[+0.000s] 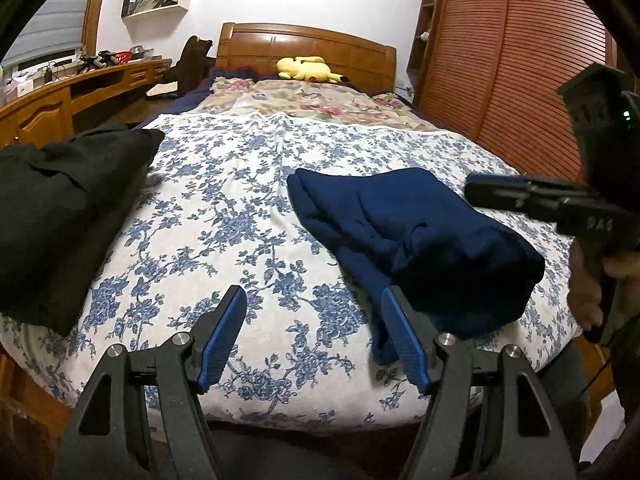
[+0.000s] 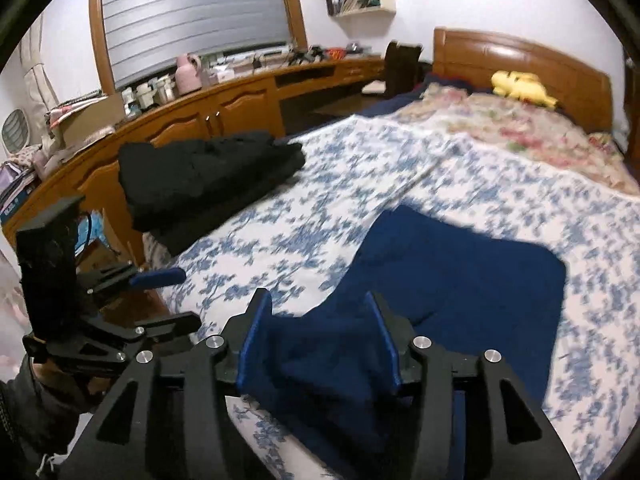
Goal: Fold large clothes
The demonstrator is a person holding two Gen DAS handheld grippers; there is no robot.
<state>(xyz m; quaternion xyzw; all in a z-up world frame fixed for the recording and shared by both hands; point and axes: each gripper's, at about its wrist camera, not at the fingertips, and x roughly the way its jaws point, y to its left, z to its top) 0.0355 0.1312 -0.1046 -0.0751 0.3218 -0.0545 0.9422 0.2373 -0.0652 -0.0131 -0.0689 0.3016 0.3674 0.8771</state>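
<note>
The folded navy-blue knitted garment (image 1: 420,236) is lying on the near right part of the bed, on the white bedspread printed with blue flowers (image 1: 224,216), while a folded black garment (image 1: 60,208) is sitting well apart at the bed's near left edge. The left claw (image 1: 312,332) is hovering spread over bare bedspread, gripping nothing, its right finger just beside the navy fabric's near edge. The right claw (image 2: 320,344) is standing partly spread with a bunched end of the navy cloth between its fingers; whether the pads are pressing on it I cannot tell. Judging by the compact shape, the last fold seems to be finishing. The next move probably calls for letting the cloth go cleanly, then carrying the bundle toward the black one.
</note>
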